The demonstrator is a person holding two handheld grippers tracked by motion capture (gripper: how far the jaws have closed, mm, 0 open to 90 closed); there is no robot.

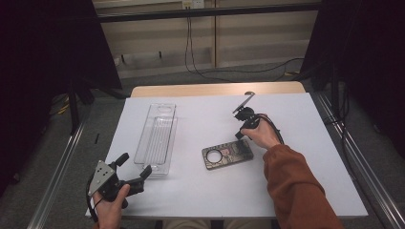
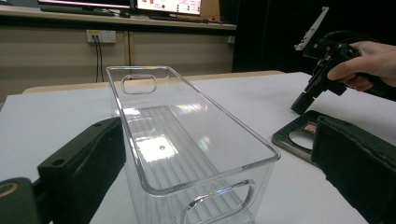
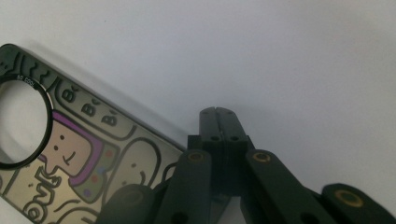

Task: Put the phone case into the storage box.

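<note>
White sheeting is covering the surface (image 1: 200,191), with a strip of bare wood showing along its far edge and dark curtains hanging at both sides of the room. From the high view, a clear plastic bin (image 1: 157,138) is lying lengthwise toward the left side of the surface, running from near the far edge toward the near one. The left tool (image 1: 135,166) is sitting by the near left corner, its jaws standing wide and reaching toward the bin's near end. A phone case (image 1: 227,154) is lying flat around the middle of the surface, just right of the bin. The right tool (image 1: 239,135) is pointing down at the case's far right corner, gripped by a hand in a rust-coloured sleeve.

Along the left tool's own view, the bin (image 2: 187,140) is standing between the two wide-set black jaws, neither one pressing on its walls. Farther off to the right, the right tool (image 2: 301,103) is coming down onto the case (image 2: 299,137).

Along the right tool's own view, its tips (image 3: 218,122) are pressing together, nothing between them, resting on the white sheeting just beside the edge of the case (image 3: 84,158), which is showing cartoon figures and a round camera hole.
</note>
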